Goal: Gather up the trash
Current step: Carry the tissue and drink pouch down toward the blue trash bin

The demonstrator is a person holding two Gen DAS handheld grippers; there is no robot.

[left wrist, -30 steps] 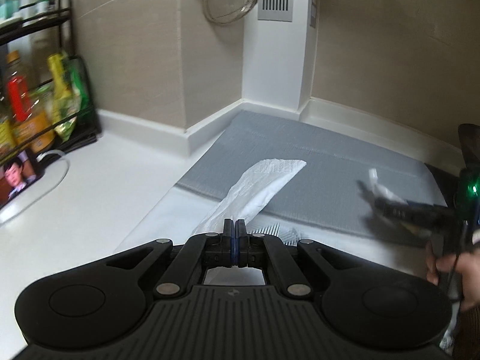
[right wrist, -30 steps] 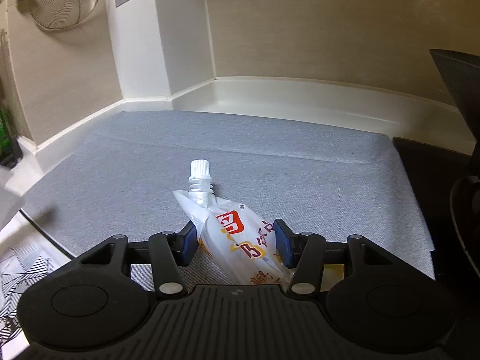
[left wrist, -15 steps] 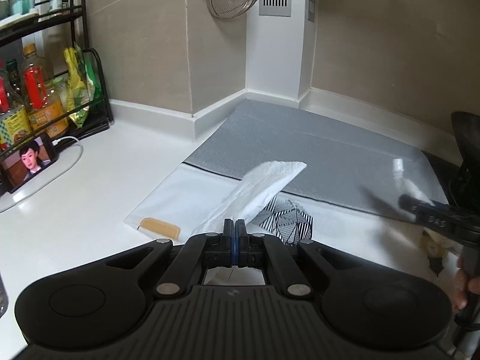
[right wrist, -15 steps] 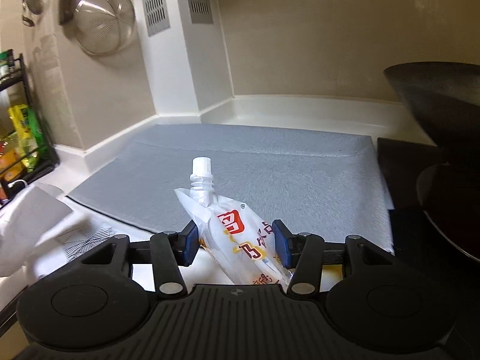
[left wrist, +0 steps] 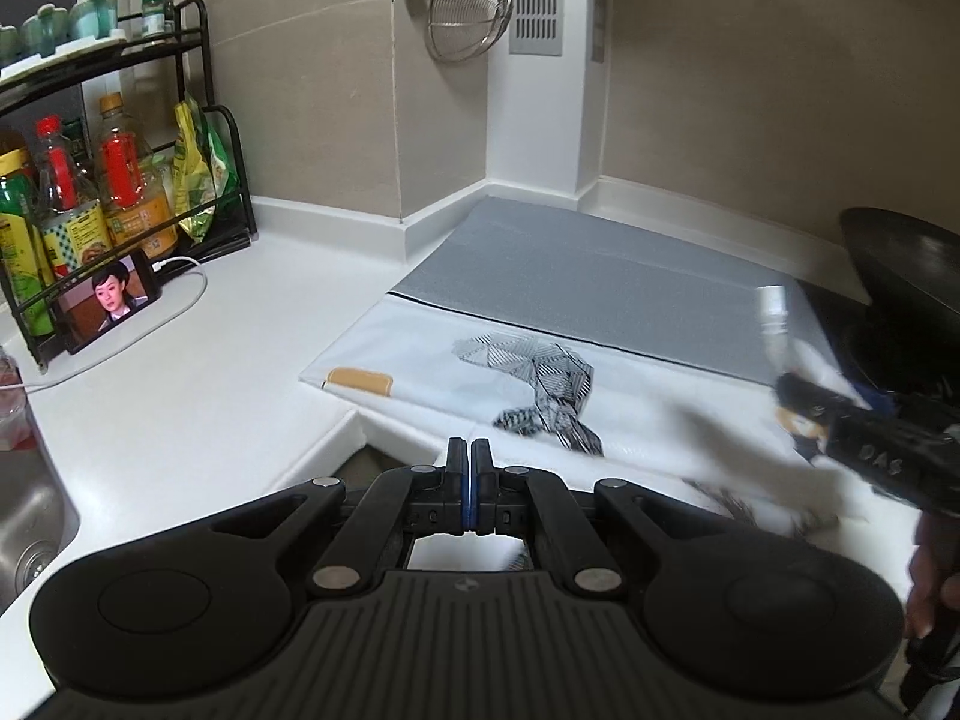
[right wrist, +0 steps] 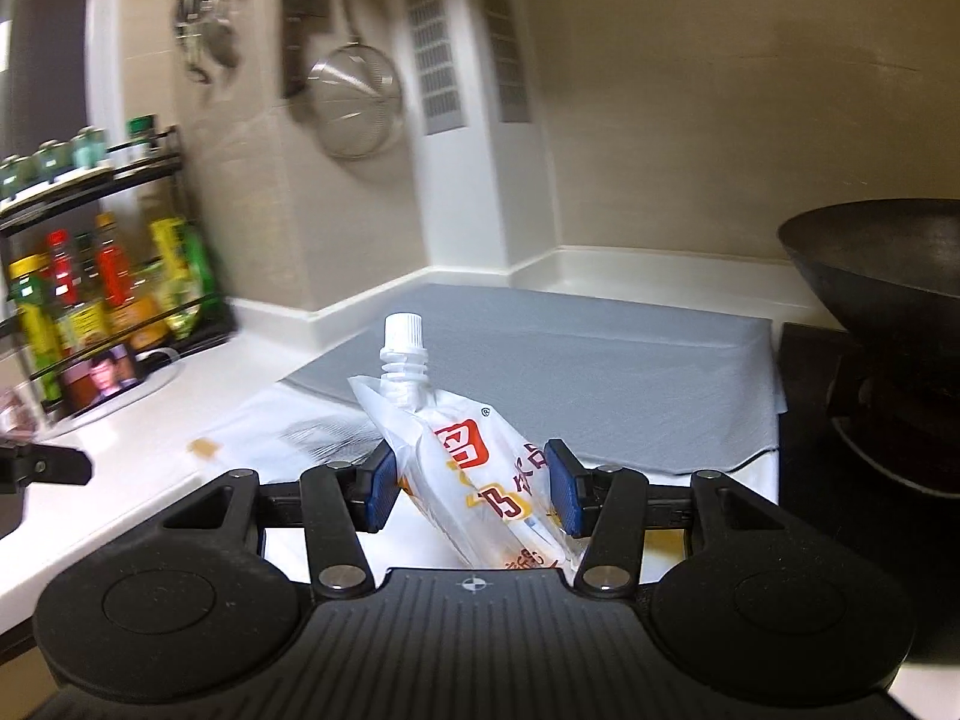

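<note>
Holding a spouted drink pouch (right wrist: pixel 474 450) in my right gripper (right wrist: pixel 474 474) — the blue pads press its crumpled sides, the white cap sticks up and forward, and the pouch hangs clear of the counter. From the left wrist view the same pouch (left wrist: pixel 774 324) shows blurred at the far right, above the white sheet (left wrist: pixel 420 360).

My left gripper (left wrist: pixel 466 474) is clenched, pads flat together. Nothing shows between them or beyond the tips, so I read it as holding nothing.

State of the task, judged from what lies in view:
- One piece of trash is secured: the pouch, in my right jaws. It is not yet dropped anywhere; no bin shows in either view.
- Left on the counter: a black-and-white patterned wrapper (left wrist: pixel 540 390) lying crumpled on the white sheet, just ahead of my left tips, and a small tan piece (left wrist: pixel 360 382) near the sheet's left edge. Both look like candidates for pickup; whether the tan piece is loose or stuck to the sheet I cannot tell.
- The grey mat (left wrist: pixel 588 288) behind the sheet is bare of litter.

Not trash, leave alone: the phone (left wrist: pixel 111 300) by the condiment rack (left wrist: pixel 120 180), the dark wok (right wrist: pixel 882 264) at right.

Estimate — roughly midway, disposal still outstanding.
</note>
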